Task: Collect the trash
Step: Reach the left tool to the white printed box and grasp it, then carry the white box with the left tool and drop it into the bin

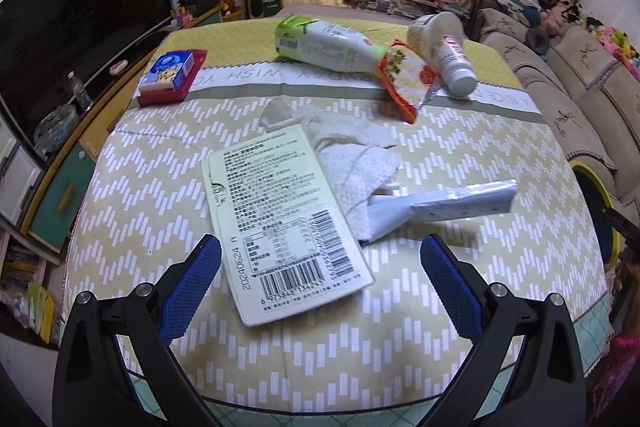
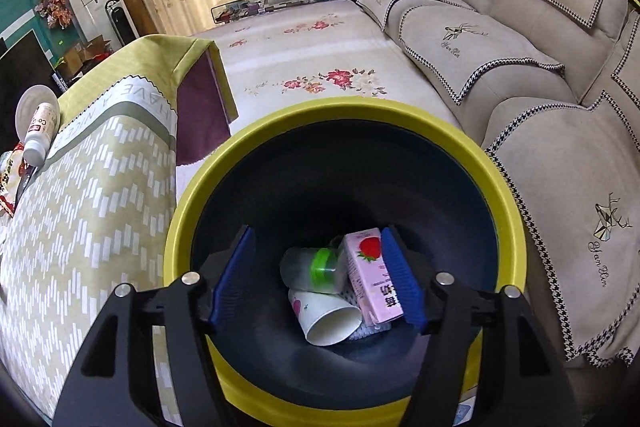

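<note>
The left gripper [image 1: 320, 291] is held wide open and empty above the tabletop [image 1: 460, 307], its blue pads on either side of a flat printed card [image 1: 280, 223] without touching it. Beside the card, crumpled tissue [image 1: 360, 163] and a white wrapper [image 1: 452, 203] are seen; further back lie two white bottles [image 1: 332, 45] [image 1: 444, 47] and a red snack packet [image 1: 404, 77]. The right gripper [image 2: 316, 279] is held open over the yellow-rimmed bin [image 2: 352, 111], nothing being pinched. In the bin lie a pink strawberry carton [image 2: 370, 279], just beside the right pad, a paper cup [image 2: 324, 315] and a clear green-capped container [image 2: 312, 269].
</note>
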`<state>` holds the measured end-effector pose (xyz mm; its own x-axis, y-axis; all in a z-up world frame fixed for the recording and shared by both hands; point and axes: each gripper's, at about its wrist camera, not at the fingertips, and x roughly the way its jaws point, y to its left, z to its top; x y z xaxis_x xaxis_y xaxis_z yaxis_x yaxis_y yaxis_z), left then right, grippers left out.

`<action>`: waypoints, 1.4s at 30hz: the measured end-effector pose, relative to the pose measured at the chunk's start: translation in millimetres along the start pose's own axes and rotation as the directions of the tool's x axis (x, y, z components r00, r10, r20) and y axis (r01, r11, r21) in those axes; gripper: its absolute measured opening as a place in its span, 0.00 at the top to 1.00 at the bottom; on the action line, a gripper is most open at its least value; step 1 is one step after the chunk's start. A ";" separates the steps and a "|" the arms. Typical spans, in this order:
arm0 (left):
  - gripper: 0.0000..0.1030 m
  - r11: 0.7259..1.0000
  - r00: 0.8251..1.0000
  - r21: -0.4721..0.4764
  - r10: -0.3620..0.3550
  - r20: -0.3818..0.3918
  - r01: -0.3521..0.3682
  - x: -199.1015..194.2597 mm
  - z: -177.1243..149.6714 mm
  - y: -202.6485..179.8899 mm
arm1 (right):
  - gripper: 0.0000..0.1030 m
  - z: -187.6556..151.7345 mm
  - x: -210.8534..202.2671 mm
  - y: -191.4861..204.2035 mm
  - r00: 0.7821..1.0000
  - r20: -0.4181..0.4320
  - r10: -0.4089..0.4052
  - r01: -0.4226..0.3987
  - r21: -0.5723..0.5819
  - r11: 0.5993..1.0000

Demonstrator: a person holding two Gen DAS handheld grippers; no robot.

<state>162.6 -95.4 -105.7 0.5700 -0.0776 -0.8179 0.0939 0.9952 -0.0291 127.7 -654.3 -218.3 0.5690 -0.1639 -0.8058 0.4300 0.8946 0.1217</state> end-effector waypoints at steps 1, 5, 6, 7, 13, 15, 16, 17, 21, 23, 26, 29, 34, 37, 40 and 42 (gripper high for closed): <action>0.05 1.000 1.000 -0.004 0.003 -0.002 -0.003 0.9 0.3 0.7 | 0.39 -0.9 0.6 -0.9 1.000 -0.002 0.001 -0.001 0.001 1.000; 0.05 0.999 0.999 -0.016 0.038 -0.011 -0.038 9.0 2.5 2.0 | 0.39 -5.0 8.2 -2.6 1.000 -0.022 0.008 -0.008 0.004 1.000; 0.05 0.999 0.999 -0.022 0.048 -0.013 -0.048 11.4 3.2 2.8 | 0.39 -6.3 9.9 -2.6 1.000 -0.026 0.011 -0.011 0.003 1.000; 0.05 0.998 0.998 -0.027 0.056 -0.013 -0.056 12.9 3.4 3.6 | 0.39 -7.6 11.4 -2.5 0.999 -0.031 0.013 -0.013 0.001 1.000; 0.05 0.993 0.996 -0.077 0.086 -0.015 -0.087 22.5 11.0 13.7 | 0.39 -9.7 14.7 -2.2 0.999 -0.040 0.024 -0.024 0.000 1.000; 0.06 0.992 0.996 -0.084 0.089 -0.022 -0.091 28.0 14.5 15.8 | 0.39 -9.3 14.4 -2.8 0.999 -0.038 0.029 -0.029 0.004 1.000; 0.09 0.992 0.995 -0.088 0.092 -0.027 -0.094 30.5 15.2 16.5 | 0.39 -9.1 13.6 -3.9 0.999 -0.038 0.031 -0.031 0.004 1.000; 0.11 0.991 0.995 -0.094 0.091 -0.036 -0.094 34.0 16.3 17.7 | 0.39 -9.2 12.8 -3.6 0.999 -0.036 0.032 -0.032 0.005 0.999; 0.20 0.989 0.994 -0.112 0.087 -0.061 -0.094 44.6 17.9 21.5 | 0.37 -7.5 3.1 -1.0 0.999 -0.020 0.044 -0.044 -0.001 0.999; 0.20 0.989 0.995 -0.122 0.074 -0.065 -0.082 47.1 18.2 23.8 | 0.35 -7.2 -1.3 1.1 0.999 -0.011 0.047 -0.047 -0.008 0.999; 0.24 0.990 0.996 -0.127 0.060 -0.060 -0.067 47.1 18.2 25.1 | 0.35 -6.0 -6.6 4.3 0.998 -0.001 0.058 -0.058 -0.015 0.998; 0.25 0.990 0.997 -0.128 0.053 -0.054 -0.059 46.0 17.5 26.1 | 0.35 -5.8 -10.0 7.2 0.998 0.003 0.067 -0.067 -0.020 0.998; 0.26 0.989 0.999 -0.144 0.031 -0.042 -0.037 38.0 14.4 31.8 | 0.35 -8.2 -11.4 11.3 0.997 -0.001 0.071 -0.071 -0.027 0.997; 0.27 0.989 0.999 -0.142 0.029 -0.026 -0.033 29.0 12.6 34.4 | 0.35 -10.5 -12.3 12.9 0.997 -0.004 0.071 -0.071 -0.028 0.997; 0.27 0.990 1.000 -0.138 0.028 -0.010 -0.029 18.9 10.9 35.9 | 0.35 -11.1 -14.5 12.7 0.997 -0.003 0.073 -0.073 -0.028 0.997; 0.27 0.991 1.000 -0.128 0.027 0.004 -0.026 10.6 9.7 34.9 | 0.35 -12.1 -17.7 14.1 0.997 0.001 0.075 -0.075 -0.031 0.997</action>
<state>179.8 -62.1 -109.9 0.5753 -0.0511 -0.8163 -0.0265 0.9964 -0.0811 115.2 -633.8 -209.3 0.6005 -0.0964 -0.7938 0.3641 0.9168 0.1641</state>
